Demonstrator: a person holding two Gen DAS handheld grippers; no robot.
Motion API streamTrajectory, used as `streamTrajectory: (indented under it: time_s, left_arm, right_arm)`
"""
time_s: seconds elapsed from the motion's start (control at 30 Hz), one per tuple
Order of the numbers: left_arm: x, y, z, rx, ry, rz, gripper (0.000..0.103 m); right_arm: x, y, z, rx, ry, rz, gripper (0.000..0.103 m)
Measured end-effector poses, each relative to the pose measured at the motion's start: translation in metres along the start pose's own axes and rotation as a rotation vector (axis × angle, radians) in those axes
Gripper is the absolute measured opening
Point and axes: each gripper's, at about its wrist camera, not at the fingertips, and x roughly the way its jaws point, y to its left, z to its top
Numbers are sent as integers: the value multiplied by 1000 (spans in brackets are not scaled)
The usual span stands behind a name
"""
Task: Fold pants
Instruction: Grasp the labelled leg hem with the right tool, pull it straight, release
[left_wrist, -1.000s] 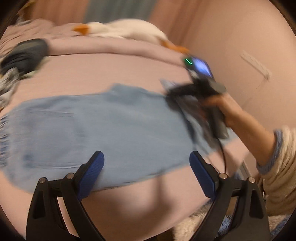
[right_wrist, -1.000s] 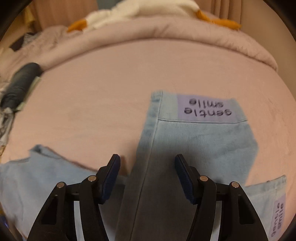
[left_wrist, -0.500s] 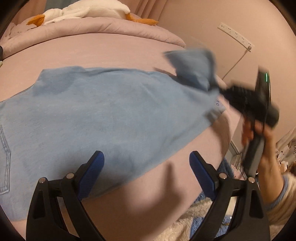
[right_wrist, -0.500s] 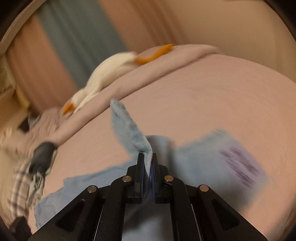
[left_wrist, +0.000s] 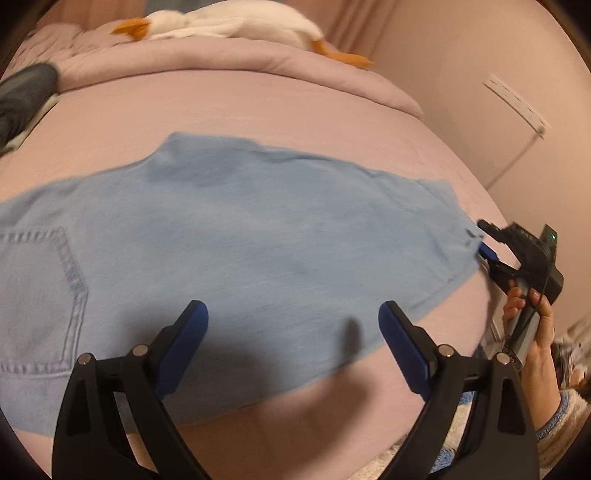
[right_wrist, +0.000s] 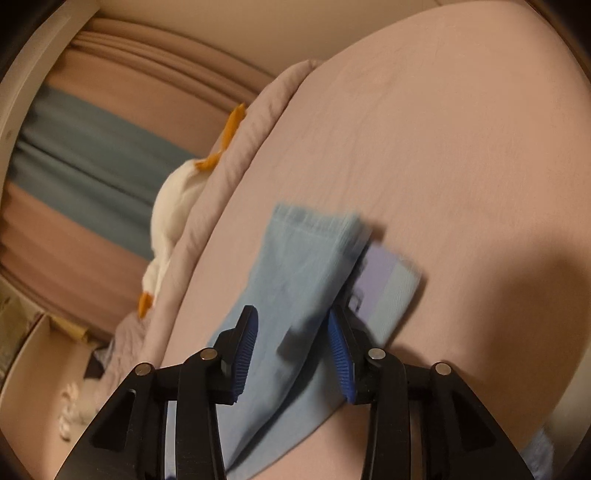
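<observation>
pants: soft light denim, floppy, laid flat across the bed
left gripper: jaws wide, nothing in them, over the near edge
right gripper: jaws opening, hem loose between
grab spot: I'd pinch the hem corners

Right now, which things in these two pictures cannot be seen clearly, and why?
- Pants, left wrist view: the waist end is cut off by the left edge.
- Purple label, right wrist view: its print is lost to blur.
- Right gripper, jaws opening: the pant leg lies between them, but contact with the pads cannot be told.
- Dark object: cut off, unidentifiable.
</observation>
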Motion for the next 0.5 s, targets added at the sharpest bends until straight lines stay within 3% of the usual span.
streamTrajectory:
  time_s: [0.1, 0.17, 0.4, 0.5]
  left_arm:
    - [-1, 12, -5, -44, 5, 17, 94]
    - [-5, 15, -8, -46, 3, 24, 94]
    - [-7, 15, -5, -45, 7, 23, 94]
    - [-11, 21, -7, -49, 12, 9, 94]
  right_arm:
    - [10, 9, 3, -29, 6, -26, 34]
    - [10, 12, 7, -72, 0, -61, 6]
    - [-8, 15, 0, -97, -24, -42, 6]
    - [-4, 9, -4, -77, -7, -96, 6]
